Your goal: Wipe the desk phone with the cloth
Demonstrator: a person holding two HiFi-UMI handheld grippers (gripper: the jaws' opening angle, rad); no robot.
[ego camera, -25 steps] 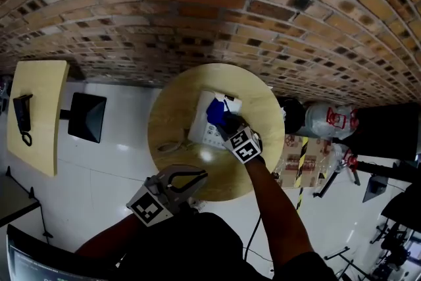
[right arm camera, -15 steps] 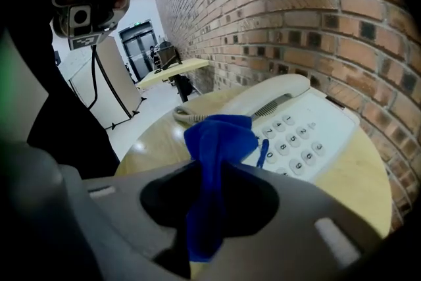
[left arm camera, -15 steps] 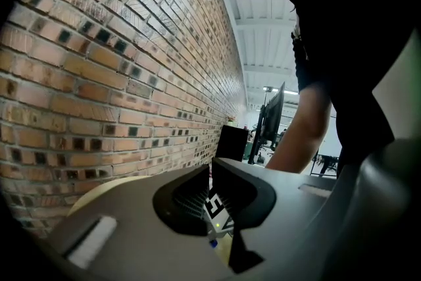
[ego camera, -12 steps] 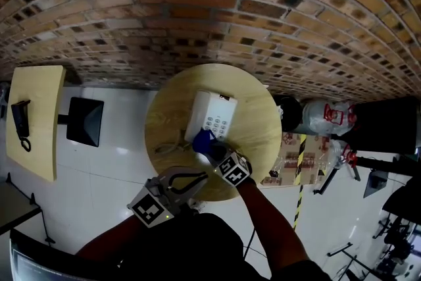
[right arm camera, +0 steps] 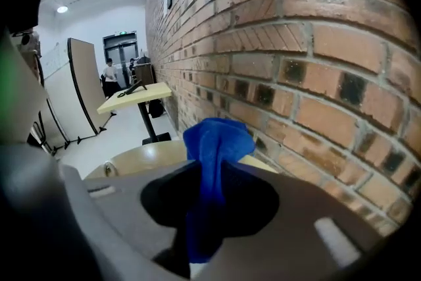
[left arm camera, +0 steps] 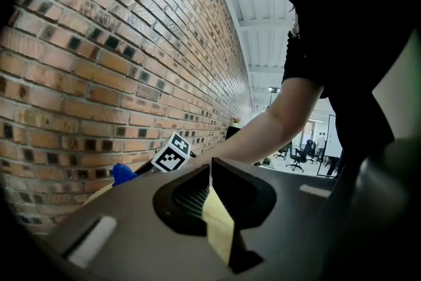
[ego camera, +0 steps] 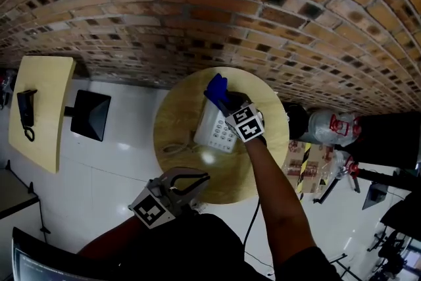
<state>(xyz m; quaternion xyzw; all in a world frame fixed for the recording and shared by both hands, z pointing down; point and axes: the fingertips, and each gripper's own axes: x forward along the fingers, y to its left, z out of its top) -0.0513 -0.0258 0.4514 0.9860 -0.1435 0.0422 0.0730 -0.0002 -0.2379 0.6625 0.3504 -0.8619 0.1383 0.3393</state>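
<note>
While the right tongs squeeze a blue cloth, they sit over the far end of the white desk phone, close to the brick wall. From the head view, I cannot tell if the cloth touches the phone. In the right gripper view, the cloth is pinched between the two halves of the tongs, and its loose end sticks up in front of the bricks.

The phone lies on a round wooden bench, with its buttons facing up. A thin cord lies on the wood just beside the phone.

The left tongs are low down near the person's body, by the near edge of the bench and well apart from the phone. In the left gripper view, these tongs are pressed together and hold nothing.
</note>
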